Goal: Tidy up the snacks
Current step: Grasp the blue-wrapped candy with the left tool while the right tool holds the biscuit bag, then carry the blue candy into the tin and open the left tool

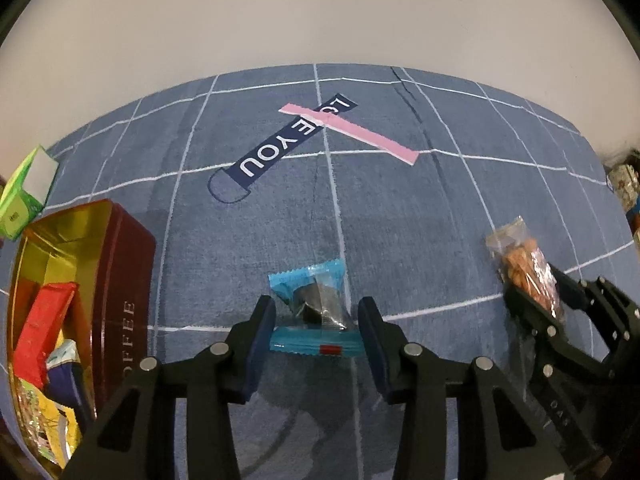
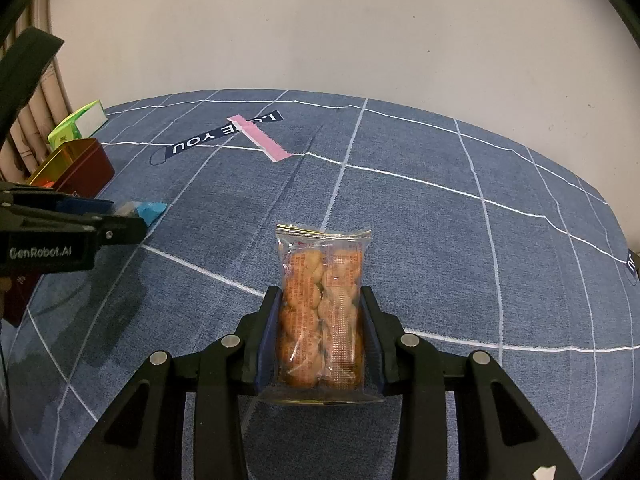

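Even indoor light falling bright on the far wall (image 1: 320,12), soft shadows pooling on the blue cloth (image 2: 440,240) beneath both grippers, glare glinting off the tin's gold lining (image 1: 44,248), fisheye bending the grid lines, dark vignetting curving round the corners, focus staying sharp throughout.

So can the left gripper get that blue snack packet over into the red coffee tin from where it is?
Probably yes. The left gripper straddles the blue snack packet, and the red coffee tin stands open just to its left, with only bare cloth between them. The right gripper with its clear biscuit pack is on the far side.
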A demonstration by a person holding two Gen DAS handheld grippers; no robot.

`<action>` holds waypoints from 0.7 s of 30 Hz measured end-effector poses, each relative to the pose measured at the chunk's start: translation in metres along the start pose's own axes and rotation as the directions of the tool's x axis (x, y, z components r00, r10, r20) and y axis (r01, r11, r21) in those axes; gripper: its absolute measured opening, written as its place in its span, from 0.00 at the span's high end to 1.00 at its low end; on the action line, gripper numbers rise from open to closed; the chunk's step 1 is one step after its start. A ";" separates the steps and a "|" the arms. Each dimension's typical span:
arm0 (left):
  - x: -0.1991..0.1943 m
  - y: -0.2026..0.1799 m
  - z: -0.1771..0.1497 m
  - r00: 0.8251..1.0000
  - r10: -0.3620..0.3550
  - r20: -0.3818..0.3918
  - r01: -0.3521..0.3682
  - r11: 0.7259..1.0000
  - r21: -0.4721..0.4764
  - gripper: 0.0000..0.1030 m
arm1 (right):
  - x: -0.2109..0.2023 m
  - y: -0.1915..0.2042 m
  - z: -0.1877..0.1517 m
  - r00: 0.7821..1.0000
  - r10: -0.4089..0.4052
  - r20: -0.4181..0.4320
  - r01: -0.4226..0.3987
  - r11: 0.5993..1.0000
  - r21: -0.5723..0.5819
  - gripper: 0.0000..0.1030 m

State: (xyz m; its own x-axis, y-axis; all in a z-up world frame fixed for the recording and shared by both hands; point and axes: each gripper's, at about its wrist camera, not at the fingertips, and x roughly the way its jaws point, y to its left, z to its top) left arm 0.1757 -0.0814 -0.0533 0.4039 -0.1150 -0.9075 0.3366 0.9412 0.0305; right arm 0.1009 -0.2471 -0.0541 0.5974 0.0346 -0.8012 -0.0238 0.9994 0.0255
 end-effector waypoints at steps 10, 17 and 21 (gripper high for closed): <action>-0.013 0.005 -0.009 1.000 0.010 0.016 -0.010 1.000 -0.010 0.57 | 0.001 0.000 0.001 1.000 -0.004 -0.001 0.004 1.000 -0.004 0.66; -0.017 0.010 -0.031 1.000 0.012 -0.020 -0.012 1.000 -0.012 0.58 | 0.002 0.002 0.001 1.000 -0.006 -0.001 0.006 1.000 -0.006 0.66; -0.021 0.015 -0.047 0.999 0.005 -0.036 -0.005 1.000 -0.025 0.58 | 0.003 0.002 0.001 1.000 -0.008 -0.001 0.008 1.000 -0.007 0.66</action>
State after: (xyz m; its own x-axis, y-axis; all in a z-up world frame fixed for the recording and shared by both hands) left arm 0.1328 -0.0496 -0.0538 0.3746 -0.0992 -0.9218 0.3129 0.9494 0.0250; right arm 0.1038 -0.2446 -0.0559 0.5967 0.0263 -0.8020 -0.0248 0.9996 0.0143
